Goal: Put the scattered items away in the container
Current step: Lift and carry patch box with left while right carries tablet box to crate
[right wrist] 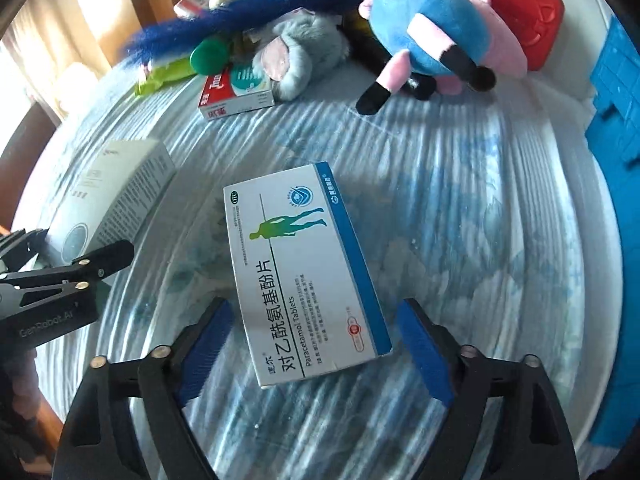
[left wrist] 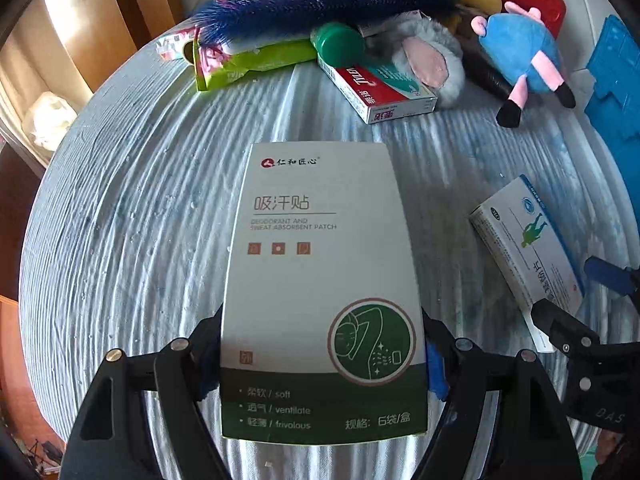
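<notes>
Holding the sweat-patch box (left wrist: 320,292) clamped, the left claw (left wrist: 320,364) hovers; the right claw (right wrist: 316,344) gapes around the paracetamol box (right wrist: 304,276). Beyond both, the toy pile (right wrist: 432,36) remains untidied.

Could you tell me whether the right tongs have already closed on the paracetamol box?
No, the right tongs stand open, with clear gaps between their blue pads and the paracetamol box lying on the table.

Sunlit curtains (right wrist: 86,12) (wooden frame (left wrist: 132,8))
</notes>
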Demonstrator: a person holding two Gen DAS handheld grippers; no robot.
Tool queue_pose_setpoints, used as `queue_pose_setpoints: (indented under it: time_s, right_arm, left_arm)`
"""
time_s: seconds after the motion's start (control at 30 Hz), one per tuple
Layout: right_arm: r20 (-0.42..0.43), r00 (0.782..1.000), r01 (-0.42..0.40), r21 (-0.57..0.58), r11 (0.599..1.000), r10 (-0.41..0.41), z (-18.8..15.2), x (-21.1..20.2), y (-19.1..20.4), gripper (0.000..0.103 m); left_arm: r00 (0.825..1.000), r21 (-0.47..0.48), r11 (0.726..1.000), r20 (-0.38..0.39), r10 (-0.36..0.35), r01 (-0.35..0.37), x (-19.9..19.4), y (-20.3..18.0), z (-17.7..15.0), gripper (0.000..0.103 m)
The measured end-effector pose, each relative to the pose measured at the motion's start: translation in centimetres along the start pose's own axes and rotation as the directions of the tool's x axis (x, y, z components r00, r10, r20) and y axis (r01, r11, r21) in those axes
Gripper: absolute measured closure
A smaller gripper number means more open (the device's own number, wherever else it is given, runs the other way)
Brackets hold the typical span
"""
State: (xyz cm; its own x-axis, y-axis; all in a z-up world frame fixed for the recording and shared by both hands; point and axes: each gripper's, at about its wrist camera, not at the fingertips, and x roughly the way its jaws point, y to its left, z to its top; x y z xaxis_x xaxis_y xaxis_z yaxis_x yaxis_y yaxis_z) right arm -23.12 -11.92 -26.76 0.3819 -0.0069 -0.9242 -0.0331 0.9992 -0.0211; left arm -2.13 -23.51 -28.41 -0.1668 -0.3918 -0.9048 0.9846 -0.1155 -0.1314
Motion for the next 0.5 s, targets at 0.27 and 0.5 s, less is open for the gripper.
queue_pose_setpoints:
  time_s: [0.27, 0.5]
  right_arm:
    - [-0.024, 0.999, 0.034, -0.053, 0.998, -0.035, 2.2, 2.5, 1.4, 0.020]
    - [0.071, 0.996, 0.055, -0.070, 0.996, -0.050, 2.6, -0.7, 3.1, 0.026]
  left_arm:
    - [1.000, -0.029, 0.999, -0.020, -0.018, 0.018, 1.5, 0.0, 2.0, 0.026]
    - [0.995, -0.008, 1.000, 0.095, -0.010, 0.010, -2.7, 0.6, 2.2, 0.026]
